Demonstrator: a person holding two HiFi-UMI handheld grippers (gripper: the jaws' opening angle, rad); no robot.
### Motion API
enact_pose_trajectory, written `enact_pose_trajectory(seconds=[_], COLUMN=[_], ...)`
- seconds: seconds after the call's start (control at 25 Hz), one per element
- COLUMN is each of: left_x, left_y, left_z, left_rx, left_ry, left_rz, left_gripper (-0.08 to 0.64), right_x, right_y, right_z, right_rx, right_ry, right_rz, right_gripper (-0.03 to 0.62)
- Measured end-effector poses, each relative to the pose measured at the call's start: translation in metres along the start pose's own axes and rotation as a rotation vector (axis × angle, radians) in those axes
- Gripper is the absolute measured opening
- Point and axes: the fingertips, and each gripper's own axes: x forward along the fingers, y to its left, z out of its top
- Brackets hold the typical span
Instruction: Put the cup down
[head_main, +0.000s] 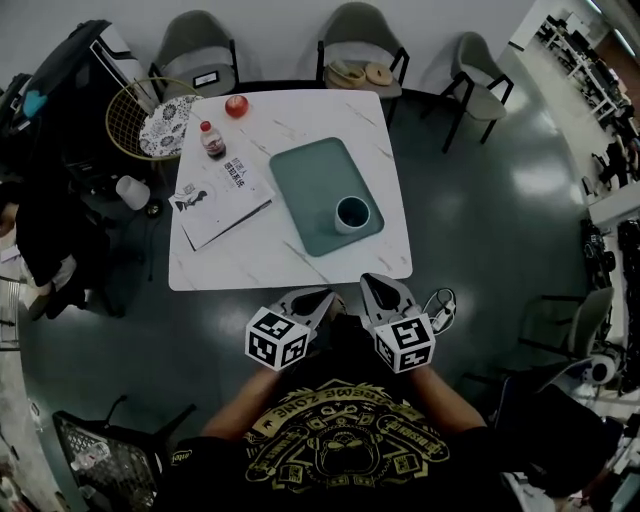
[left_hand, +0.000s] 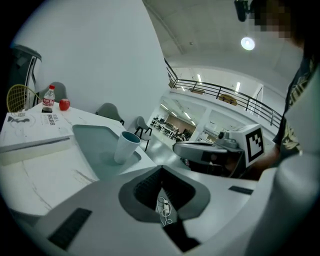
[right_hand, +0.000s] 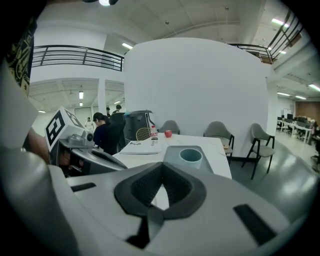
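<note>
Cup (head_main: 352, 213) stands upright at the near right corner of the teal tray (head_main: 300, 170) on the white table (head_main: 385, 130), left gripper (head_main: 318, 298) and right gripper (head_main: 378, 287) both pressed together and empty, off the table's near edge, so putting it down looks done.

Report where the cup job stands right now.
Done: the cup stands upright on the teal tray, and neither gripper touches it. In hand: nothing. The left hand-held gripper and right hand-held gripper hang off the near edge of the table, jaws together and empty. Left: nothing visible; the putting down looks complete.
</note>
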Motion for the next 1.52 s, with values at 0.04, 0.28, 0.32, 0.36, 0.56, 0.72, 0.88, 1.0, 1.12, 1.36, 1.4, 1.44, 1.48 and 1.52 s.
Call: enact_pose_trajectory(seconds=[0.04,0.28,0.32,0.36,0.56,0.72,0.88,1.0,1.12,1.36,1.4,1.44,1.48,1.52], left_x=[-0.002,-0.012,-0.012,-0.013,-0.015,-0.02,-0.023,-0.023,-0.02,-0.003,0.0,0.002,0.004,0.005], left_y=[-0.002,-0.017,-0.021,-0.025,-0.042,-0.053,-0.057,-0.064,-0.076,-0.116,-0.125,-0.133,-0.142,-0.151], left_z=[-0.004,-0.018,-0.017,-0.015,0.0,0.012,0.018,0.019,0.018,0.011,0.009,0.008,0.007,0.006], left_rx=[-0.011,-0.049,-0.044,-0.037,0.009,0.038,0.05,0.058,0.071,0.094,0.099,0.106,0.112,0.116], left_ry=[-0.004,-0.025,-0.029,-0.035,-0.074,-0.12,-0.158,-0.174,-0.181,-0.177,-0.176,-0.178,-0.181,-0.186], left_rz=[-0.007,-0.039,-0.046,-0.052,-0.055,-0.03,0.025,0.062,0.089,0.13,0.135,0.14,0.146,0.155], left_gripper=[0.011,0.011,0.011,0.011,0.011,0.011,0.011,0.011,0.011,0.011,0.011,0.011,0.011,0.011], right_x=[-0.003,-0.027,-0.031,-0.035,-0.051,-0.061,-0.07,-0.08,-0.093,-0.13,-0.138,-0.146,-0.154,-0.162], right_y=[0.002,0.01,0.01,0.011,0.009,0.009,0.008,0.004,-0.004,-0.025,-0.03,-0.033,-0.037,-0.04], right_z=[-0.001,-0.002,-0.002,-0.002,0.002,0.008,0.009,0.006,0.002,-0.009,-0.012,-0.014,-0.016,-0.018], right_rx=[0.0,0.001,-0.001,-0.005,-0.006,-0.003,-0.001,0.006,0.025,0.026,0.025,0.024,0.023,0.023], right_ry=[0.002,0.011,0.013,0.014,0.006,-0.015,-0.038,-0.055,-0.074,-0.103,-0.105,-0.106,-0.108,-0.111], right_rz=[-0.004,-0.029,-0.034,-0.04,-0.067,-0.071,-0.061,-0.054,-0.051,-0.042,-0.04,-0.038,-0.035,-0.03], right_gripper=[0.008,0.008,0.008,0.008,0.008,0.008,0.008,0.008,0.008,0.008,0.008,0.008,0.008,0.008])
